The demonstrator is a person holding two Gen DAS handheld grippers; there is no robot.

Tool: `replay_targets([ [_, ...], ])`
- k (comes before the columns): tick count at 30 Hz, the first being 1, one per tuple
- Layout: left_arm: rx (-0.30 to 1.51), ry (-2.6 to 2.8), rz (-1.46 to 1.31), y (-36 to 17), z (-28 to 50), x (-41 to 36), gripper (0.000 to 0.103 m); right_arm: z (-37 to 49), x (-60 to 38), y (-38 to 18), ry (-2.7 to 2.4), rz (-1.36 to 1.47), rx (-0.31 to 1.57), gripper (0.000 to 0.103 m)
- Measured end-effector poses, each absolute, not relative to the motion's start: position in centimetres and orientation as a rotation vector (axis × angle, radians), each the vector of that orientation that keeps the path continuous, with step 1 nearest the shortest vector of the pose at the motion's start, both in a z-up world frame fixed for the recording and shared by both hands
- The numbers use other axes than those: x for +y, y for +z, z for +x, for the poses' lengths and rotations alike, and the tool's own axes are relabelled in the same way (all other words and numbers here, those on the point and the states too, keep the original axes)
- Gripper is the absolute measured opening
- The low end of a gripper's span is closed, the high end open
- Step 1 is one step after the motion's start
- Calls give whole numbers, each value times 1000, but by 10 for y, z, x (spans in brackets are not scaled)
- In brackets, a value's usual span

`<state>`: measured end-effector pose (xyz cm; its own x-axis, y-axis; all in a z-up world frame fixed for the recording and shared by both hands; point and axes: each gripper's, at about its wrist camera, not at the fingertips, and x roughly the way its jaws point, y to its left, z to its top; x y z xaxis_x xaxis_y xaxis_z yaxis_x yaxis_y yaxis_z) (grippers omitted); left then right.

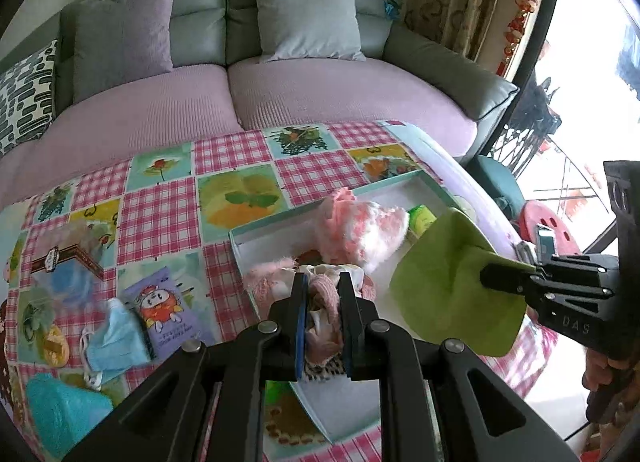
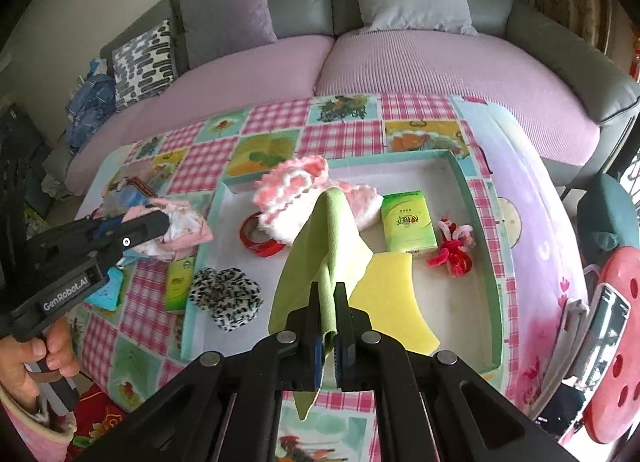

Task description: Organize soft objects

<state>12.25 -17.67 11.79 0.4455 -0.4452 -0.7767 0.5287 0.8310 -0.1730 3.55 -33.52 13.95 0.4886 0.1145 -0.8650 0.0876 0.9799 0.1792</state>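
Green cloth (image 2: 324,246) hangs pinched between the narrow fingers of the right gripper (image 2: 329,294), draped over the middle of the right wrist frame above a shallow teal-rimmed tray (image 2: 476,198) on a checked pink tablecloth (image 2: 344,138). In the left wrist view, the left gripper (image 1: 323,286) at lower centre is clamped on a bundle of pink and white fabric (image 1: 322,302), held over the tray's near-left corner.

Already lying in the tray: a fluffy pink-and-white knit piece (image 2: 296,198) at upper centre, a red tape roll (image 2: 260,240) touching it, a green tissue pack (image 2: 408,222), a red-and-pink hair tie (image 2: 454,248), a yellow sponge (image 2: 396,294) and a leopard-print scrunchie (image 2: 226,298) by the left wall. A blue face mask (image 1: 114,338) and a cartoon sachet (image 1: 166,308) remain on the cloth at lower left of the left wrist view.

The risk appears to lie in the release. The green cloth trails below the fingers and toward the tray's near rim, so letting go here could leave it draped across the edge. The fabric bundle, loosely bunched, may snag on the pads or spill outside the left wall, where a second green pack (image 2: 180,288) sits.
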Motion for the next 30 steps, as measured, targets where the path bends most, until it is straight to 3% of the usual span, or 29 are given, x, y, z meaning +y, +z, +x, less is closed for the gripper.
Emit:
replay_targets([
  [19,981,-573,117,53,179,-196,14,89,-336,79,25,189,1145,4],
  [30,1005,-562,130,41,191,-197,16,104,-331,73,37,162,1138,4],
])
